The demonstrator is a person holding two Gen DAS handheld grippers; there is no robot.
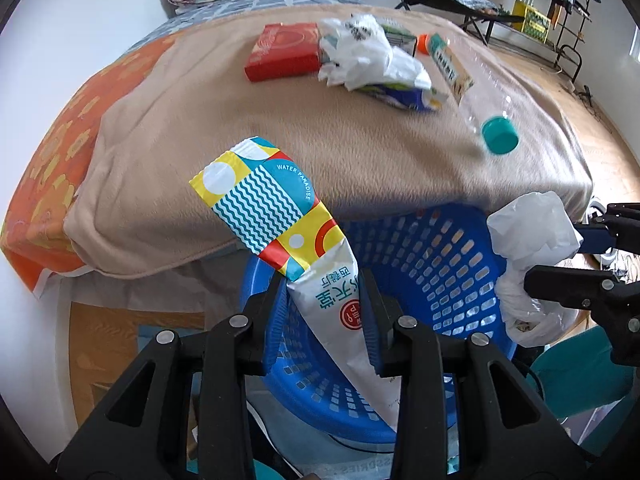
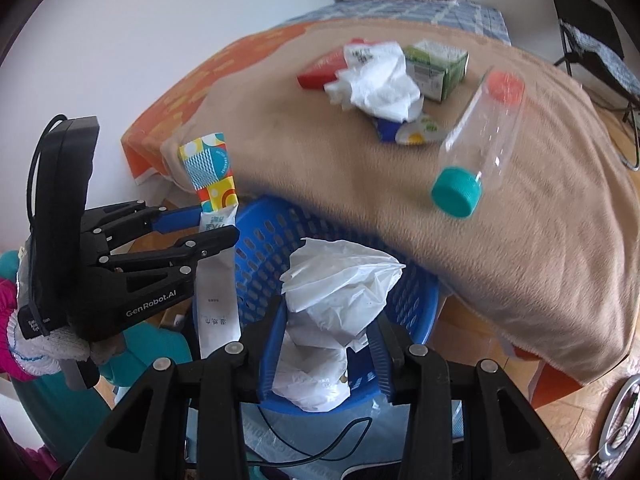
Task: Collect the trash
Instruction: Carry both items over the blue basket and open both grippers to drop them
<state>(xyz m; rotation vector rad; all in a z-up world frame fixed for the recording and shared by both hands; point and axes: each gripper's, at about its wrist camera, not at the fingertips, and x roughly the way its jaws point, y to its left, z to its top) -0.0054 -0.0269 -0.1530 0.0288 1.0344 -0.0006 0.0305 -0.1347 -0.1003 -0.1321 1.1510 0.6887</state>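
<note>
Left wrist view: the left gripper (image 1: pixel 324 300) has its fingers closed on a flat paper tissue packet (image 1: pixel 288 236), which stands slanted over the blue perforated laundry basket (image 1: pixel 440 264). The packet's colourful end reads "WATER PARADISE"; its white part carries red and teal Chinese characters that I cannot read with certainty. At the basket's right rim, the right gripper (image 1: pixel 556 256) comes in sideways, clamped on a crumpled white plastic bag (image 1: pixel 528 236). Beyond the basket, on the tan blanket (image 1: pixel 200 132), lie a red box (image 1: pixel 286 52), crumpled white paper (image 1: pixel 360 48) and a clear bottle (image 1: pixel 472 84) with a teal cap.

Right wrist view: the right gripper (image 2: pixel 328 328) pinches the white plastic bag (image 2: pixel 340 280) directly above the basket (image 2: pixel 260 248). To the basket's left, the left gripper (image 2: pixel 216 222), marked "GenRobot.AI", is held level by a white-gloved hand (image 2: pixel 64 344) and grips the packet (image 2: pixel 210 168). On the blanket (image 2: pixel 540 260) behind the basket sits a green carton (image 2: pixel 436 66), text too blurred to read.
</note>
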